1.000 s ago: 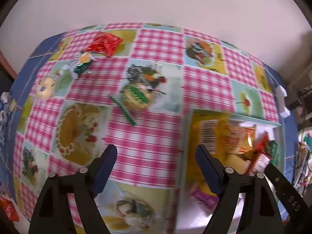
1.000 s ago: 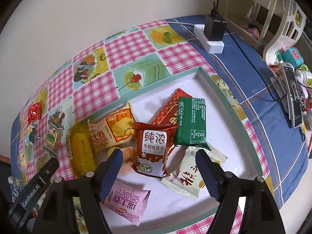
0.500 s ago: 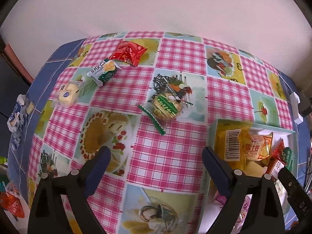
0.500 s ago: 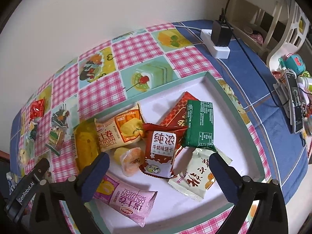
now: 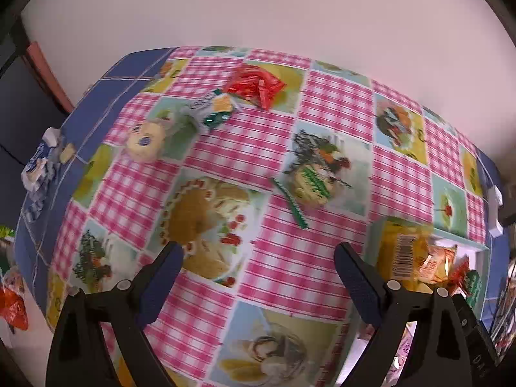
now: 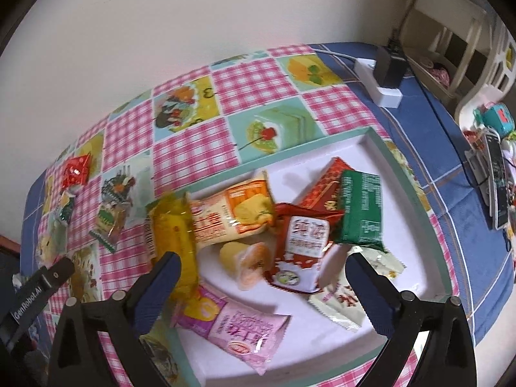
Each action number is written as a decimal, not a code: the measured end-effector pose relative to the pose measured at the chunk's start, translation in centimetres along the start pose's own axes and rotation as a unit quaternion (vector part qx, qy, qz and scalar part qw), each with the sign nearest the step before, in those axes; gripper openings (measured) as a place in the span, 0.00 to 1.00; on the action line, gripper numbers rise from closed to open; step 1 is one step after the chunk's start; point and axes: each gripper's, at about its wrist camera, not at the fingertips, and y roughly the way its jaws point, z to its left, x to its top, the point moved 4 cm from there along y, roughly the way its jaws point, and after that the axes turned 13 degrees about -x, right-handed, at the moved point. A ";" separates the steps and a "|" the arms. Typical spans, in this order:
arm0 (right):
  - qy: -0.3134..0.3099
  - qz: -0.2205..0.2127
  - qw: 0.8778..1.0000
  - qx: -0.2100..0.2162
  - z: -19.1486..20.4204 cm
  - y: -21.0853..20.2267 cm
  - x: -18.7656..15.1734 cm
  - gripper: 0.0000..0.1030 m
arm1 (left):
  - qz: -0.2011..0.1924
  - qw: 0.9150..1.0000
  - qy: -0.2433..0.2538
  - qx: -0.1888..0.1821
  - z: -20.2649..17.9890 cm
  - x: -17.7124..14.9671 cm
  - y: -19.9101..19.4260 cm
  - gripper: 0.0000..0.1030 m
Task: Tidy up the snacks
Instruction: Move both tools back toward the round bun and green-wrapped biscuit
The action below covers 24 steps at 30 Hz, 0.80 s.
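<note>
Bright crinkly snack packets fill a white tray point(image 6: 406, 174) at the table's right edge; both grippers point(image 5: 258, 274) point(image 6: 262, 285) hover, jaws spread, empty.

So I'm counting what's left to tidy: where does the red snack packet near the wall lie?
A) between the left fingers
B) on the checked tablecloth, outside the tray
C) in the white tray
B: the red snack packet lies on the checked tablecloth, far from the white tray.

A white power strip point(image 6: 382, 80) with a black charger point(image 6: 390, 67) lies on the blue cloth point(image 6: 464, 193).
</note>
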 end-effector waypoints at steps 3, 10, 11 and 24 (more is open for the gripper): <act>-0.032 -0.004 0.999 0.002 1.9 -0.5 -0.4 1.00 | -0.002 1.000 -0.007 0.013 1.4 0.4 -0.3 0.92; -0.094 -0.012 0.995 0.032 6.5 -1.8 -1.9 1.00 | 0.007 0.998 -0.047 0.033 6.1 1.0 -0.8 0.92; -0.101 -0.014 0.994 0.036 7.1 -2.0 -2.1 1.00 | 0.005 0.998 -0.053 0.041 7.0 1.2 -1.0 0.92; -0.153 -0.012 0.987 0.056 11.4 -2.3 -4.1 1.00 | 0.009 0.995 -0.075 0.060 12.4 2.0 -1.3 0.92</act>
